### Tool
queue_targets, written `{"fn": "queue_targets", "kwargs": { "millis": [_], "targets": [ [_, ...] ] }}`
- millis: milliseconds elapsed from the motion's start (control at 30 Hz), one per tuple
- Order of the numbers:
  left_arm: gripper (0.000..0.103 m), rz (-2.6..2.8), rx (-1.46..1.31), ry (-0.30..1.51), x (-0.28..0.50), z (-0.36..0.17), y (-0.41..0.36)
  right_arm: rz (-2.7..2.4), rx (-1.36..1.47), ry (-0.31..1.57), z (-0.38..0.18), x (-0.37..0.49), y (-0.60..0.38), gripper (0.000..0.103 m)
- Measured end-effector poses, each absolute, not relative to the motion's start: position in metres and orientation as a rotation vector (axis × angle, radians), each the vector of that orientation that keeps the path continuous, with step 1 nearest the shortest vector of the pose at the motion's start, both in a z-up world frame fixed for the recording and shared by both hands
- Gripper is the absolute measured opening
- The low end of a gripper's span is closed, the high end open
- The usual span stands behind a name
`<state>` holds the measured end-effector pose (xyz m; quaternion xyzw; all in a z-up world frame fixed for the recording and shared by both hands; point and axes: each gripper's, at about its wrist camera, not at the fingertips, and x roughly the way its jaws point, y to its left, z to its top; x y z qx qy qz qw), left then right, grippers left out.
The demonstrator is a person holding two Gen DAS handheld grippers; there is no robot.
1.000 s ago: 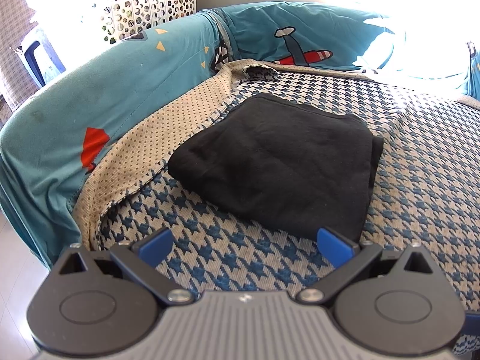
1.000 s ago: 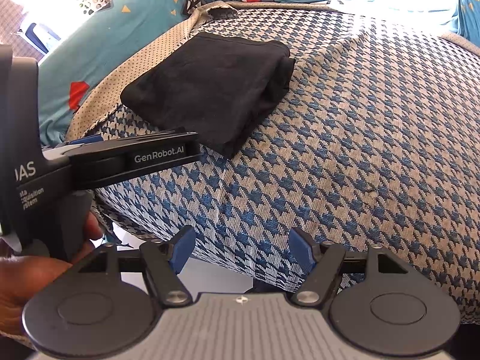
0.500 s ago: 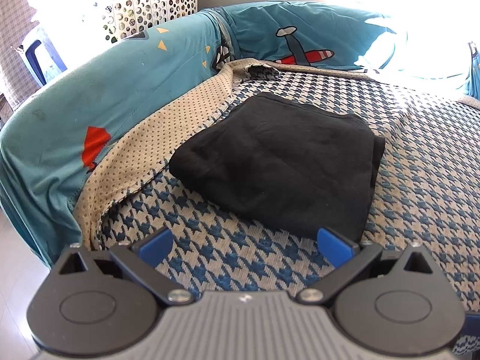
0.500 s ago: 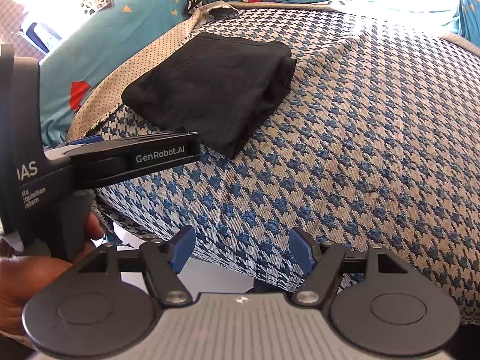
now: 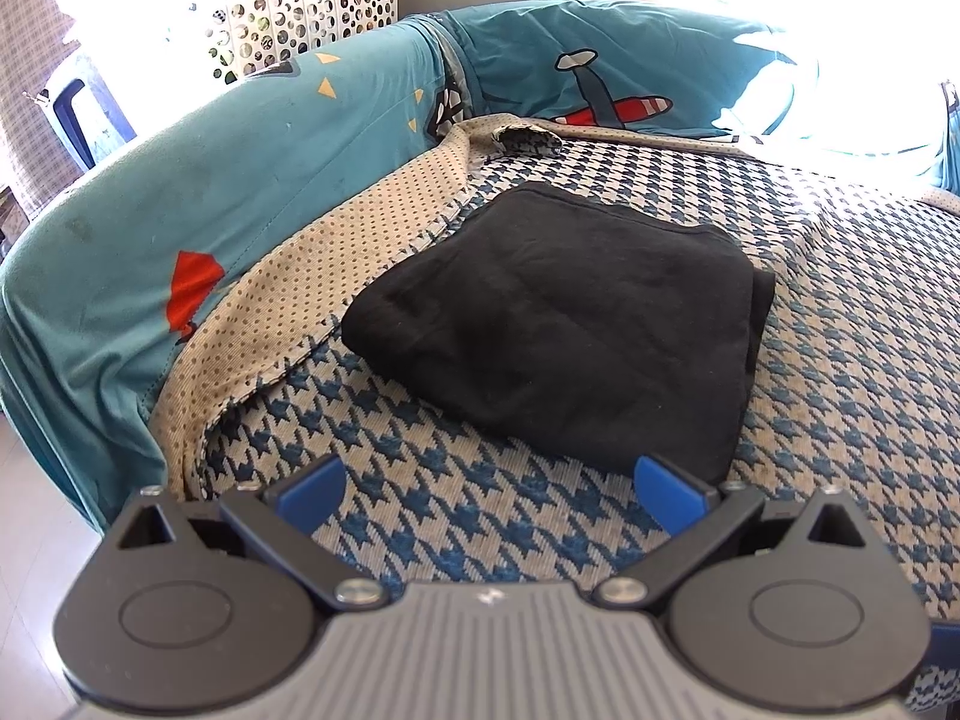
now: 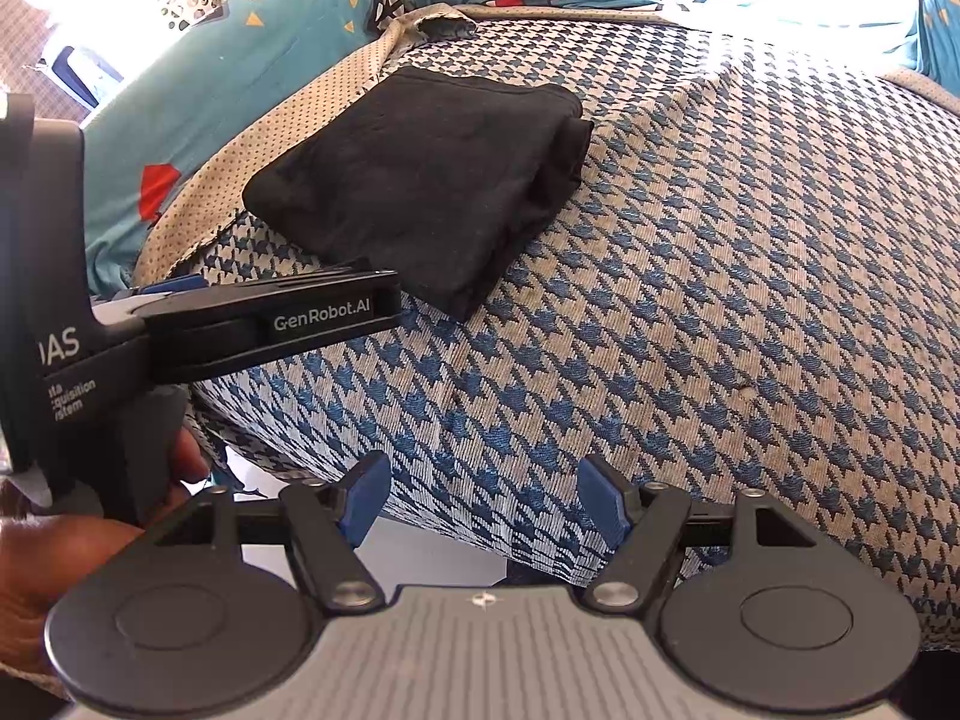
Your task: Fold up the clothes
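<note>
A black garment (image 5: 558,324) lies folded into a thick rectangle on the blue-and-cream houndstooth cover (image 5: 432,510). My left gripper (image 5: 489,489) hovers just in front of its near edge, jaws wide apart and holding nothing. In the right wrist view the same black garment (image 6: 420,180) sits up and to the left. My right gripper (image 6: 483,501) hangs open over the front edge of the houndstooth cover (image 6: 720,300), well short of the garment. The left gripper's black body (image 6: 252,324) reaches in from the left, held by a hand (image 6: 36,552).
A teal sheet with airplane prints (image 5: 240,180) drapes the left side and back. A dotted beige cloth (image 5: 312,276) runs between it and the houndstooth cover. A white perforated laundry basket (image 5: 306,12) stands behind. Pale floor (image 5: 30,570) shows at lower left.
</note>
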<state>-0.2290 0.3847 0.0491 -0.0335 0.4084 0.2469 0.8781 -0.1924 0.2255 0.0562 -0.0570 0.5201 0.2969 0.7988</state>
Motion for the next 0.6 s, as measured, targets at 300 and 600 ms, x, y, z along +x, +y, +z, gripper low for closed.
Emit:
{"fn": "queue_targets", "kwargs": {
  "millis": [300, 600],
  "targets": [
    [0.103, 0.551, -0.081, 0.855, -0.2295, 0.0495, 0.3887, 0.636, -0.124, 1.109, 0.0575, -0.1918, 0.2241, 0.068],
    [0.103, 0.581, -0.103, 0.861, -0.2290, 0.0488, 0.3921, 0.635, -0.126, 1.097, 0.0591, -0.1927, 0.2223, 0.068]
  ]
}}
